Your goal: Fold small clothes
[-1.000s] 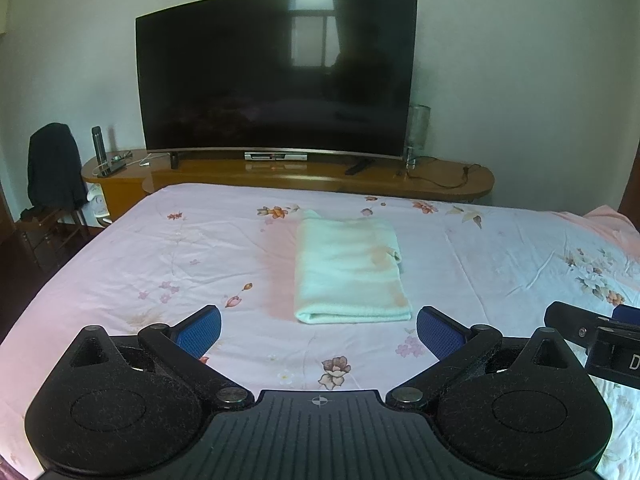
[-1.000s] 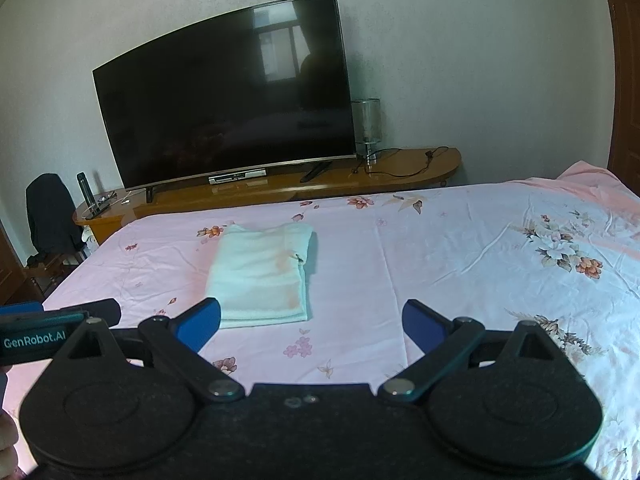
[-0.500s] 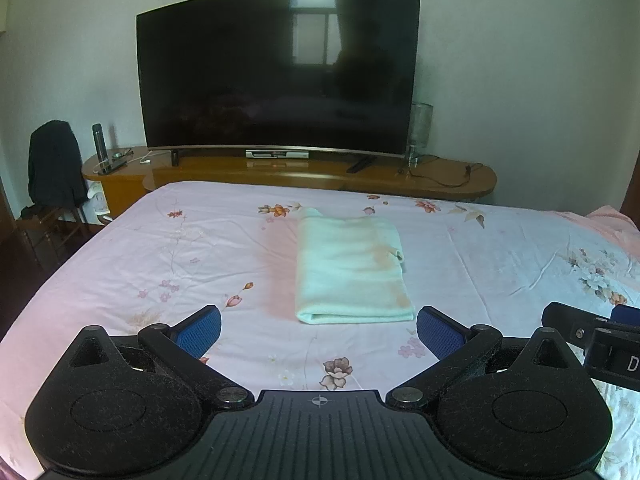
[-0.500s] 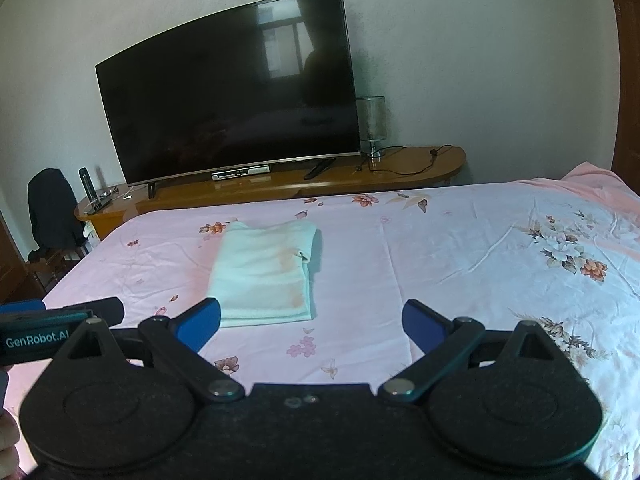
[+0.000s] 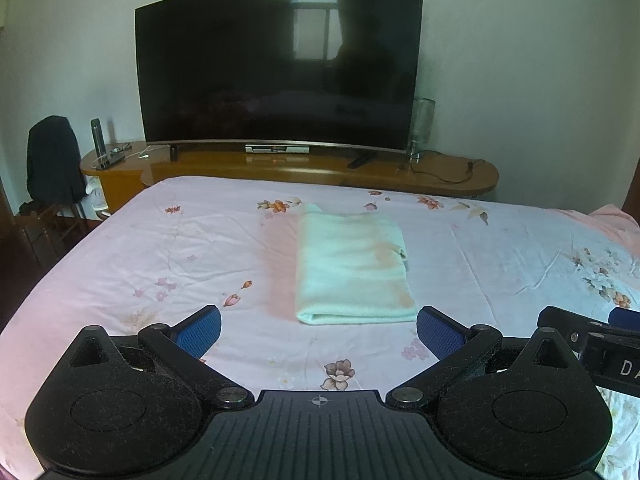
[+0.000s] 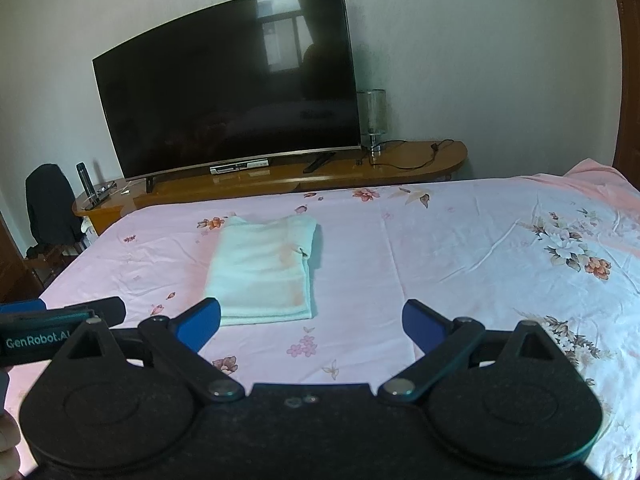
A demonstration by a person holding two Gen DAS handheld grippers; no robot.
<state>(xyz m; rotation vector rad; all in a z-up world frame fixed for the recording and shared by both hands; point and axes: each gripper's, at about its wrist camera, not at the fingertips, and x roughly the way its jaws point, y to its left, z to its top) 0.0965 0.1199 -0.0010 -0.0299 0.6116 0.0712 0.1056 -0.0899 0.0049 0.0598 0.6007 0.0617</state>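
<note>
A pale mint folded cloth (image 5: 352, 268) lies flat on the pink floral bed sheet (image 5: 168, 256), folded into a neat rectangle with its fold edge nearest me. It also shows in the right wrist view (image 6: 264, 272). My left gripper (image 5: 319, 334) is open and empty, held above the bed just short of the cloth's near edge. My right gripper (image 6: 311, 324) is open and empty, to the right of the cloth's near edge. Neither touches the cloth. The right gripper's body shows at the right edge of the left wrist view, and the left gripper's body at the left edge of the right wrist view.
A large curved TV (image 5: 280, 68) stands on a low wooden console (image 5: 320, 164) beyond the foot of the bed. A glass lamp (image 5: 422, 124) and cables sit at its right. A chair with dark clothing (image 5: 52, 164) stands at the left. The bed sheet (image 6: 520, 248) spreads wide to the right.
Both grippers have shifted only slightly. The cloth has not moved, and both grippers stay open.
</note>
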